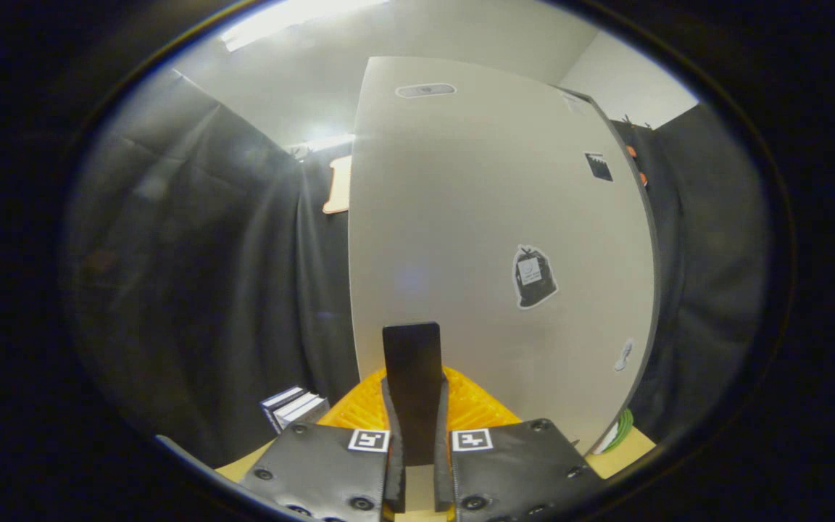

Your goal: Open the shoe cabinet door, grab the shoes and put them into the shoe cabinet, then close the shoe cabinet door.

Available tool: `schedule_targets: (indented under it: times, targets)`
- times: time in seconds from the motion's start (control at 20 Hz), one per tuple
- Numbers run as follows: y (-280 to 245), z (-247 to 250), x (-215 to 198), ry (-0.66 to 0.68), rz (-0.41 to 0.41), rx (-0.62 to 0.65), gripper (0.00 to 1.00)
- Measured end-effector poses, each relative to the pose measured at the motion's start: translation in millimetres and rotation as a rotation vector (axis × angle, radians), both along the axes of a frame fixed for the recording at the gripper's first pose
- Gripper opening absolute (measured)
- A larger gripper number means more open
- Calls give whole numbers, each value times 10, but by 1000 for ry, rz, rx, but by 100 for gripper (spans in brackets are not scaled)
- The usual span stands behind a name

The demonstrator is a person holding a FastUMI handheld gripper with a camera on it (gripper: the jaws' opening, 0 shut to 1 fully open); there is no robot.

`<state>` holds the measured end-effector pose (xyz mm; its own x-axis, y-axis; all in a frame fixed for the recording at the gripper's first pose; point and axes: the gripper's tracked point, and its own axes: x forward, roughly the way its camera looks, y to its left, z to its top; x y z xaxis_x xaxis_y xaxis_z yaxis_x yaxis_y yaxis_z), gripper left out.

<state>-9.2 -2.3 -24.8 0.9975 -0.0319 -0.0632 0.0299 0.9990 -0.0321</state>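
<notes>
The tool (417, 442) was clenched on the door's dark handle (412, 370), so the door (461, 217) step was in hand; the next move likely required a steady swing.

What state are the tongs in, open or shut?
Shut. Both fingers of the tongs press the sides of a flat black bar, which stands in front of the white cabinet door.

We see a dim booth lit from above by a ceiling light strip (294, 18), blown out to white glare. The pale cabinet door (490, 217) catches soft, even light, while the dark curtain (193, 275) looks hazy and blurred. Straight edges bow strongly toward the rim.
</notes>
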Motion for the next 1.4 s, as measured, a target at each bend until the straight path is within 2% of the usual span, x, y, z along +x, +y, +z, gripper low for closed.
schedule_targets:
  times: [0.4, 0.65, 1.2, 1.4]
  targets:
    - [-96, 81, -227, 22, 107, 24, 17]
    - [-231, 124, -379, 23, 134, 38, 17]
    - [-636, 225, -664, -22, 82, 23, 16]
    - [-812, 239, -690, -26, 21, 16, 15]
